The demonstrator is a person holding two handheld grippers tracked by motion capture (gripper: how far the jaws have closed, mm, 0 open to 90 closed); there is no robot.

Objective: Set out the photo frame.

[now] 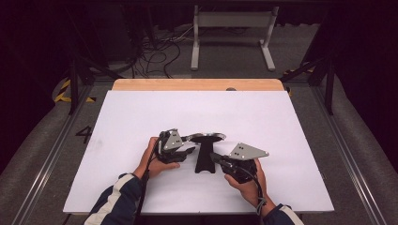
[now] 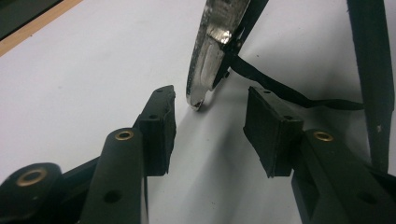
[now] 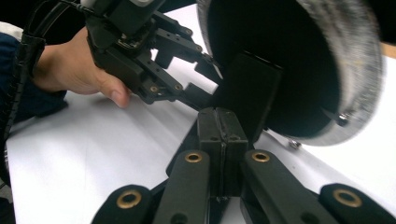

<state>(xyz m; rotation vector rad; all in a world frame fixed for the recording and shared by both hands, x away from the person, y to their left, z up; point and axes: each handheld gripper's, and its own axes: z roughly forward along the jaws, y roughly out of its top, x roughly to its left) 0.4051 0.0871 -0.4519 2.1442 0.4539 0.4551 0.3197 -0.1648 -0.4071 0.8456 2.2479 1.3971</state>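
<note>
Between the right gripper (image 3: pixel 222 135)'s jaws there is no gap at all: the pads are pressed flat together, and they look clamped on the black stem of the stand (image 1: pixel 205 157), though the pads hide exactly what sits between them. That stand is mid-table on the white board (image 1: pixel 141 112), its dark foot flat on the surface and its round silver-rimmed disc (image 3: pixel 355 70) at the top, tilted up beside the right gripper's camera. Across from it, the left gripper (image 2: pixel 210 128) stands wide, both pads well apart, with the shiny rim of the disc (image 2: pixel 208 60) hanging just ahead of the gap and not yet touched. A thin black strap (image 2: pixel 289 93) trails off behind that rim.

Now the risks. The right-hand hold appears to be the only thing steadying the piece, so a twist of that wrist could swing the disc and knock it against the open left jaws. The rim is smooth, curved metal; if the left pads close on its very edge, it may well squirt out. That loose strap could also get pinched along with it. And the person's left hand (image 3: pixel 79 70) is close in, leaving little room for correction.
</note>
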